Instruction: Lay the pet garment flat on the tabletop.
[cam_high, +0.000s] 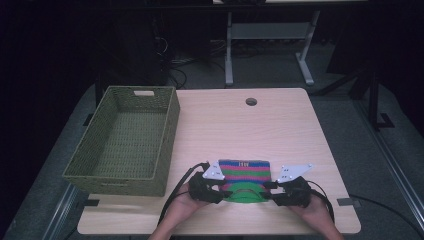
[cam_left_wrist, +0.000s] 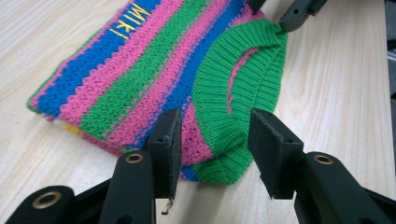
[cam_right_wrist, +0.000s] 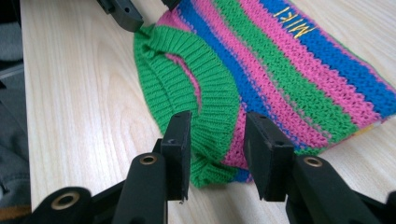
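A folded striped knit sweater in pink, green and blue lies flat at the lower middle of the frame on the bench, its green ribbed collar nearest the person. The left tool straddles one collar-side corner, jaws wide apart around the knit. The right tool straddles the other corner, jaws likewise apart. A green woven basket stands at the left.

Folded knitted sweater, striped pink, green and blue with green ribbed collar and yellow lettering, lying flat at the table's near edge.
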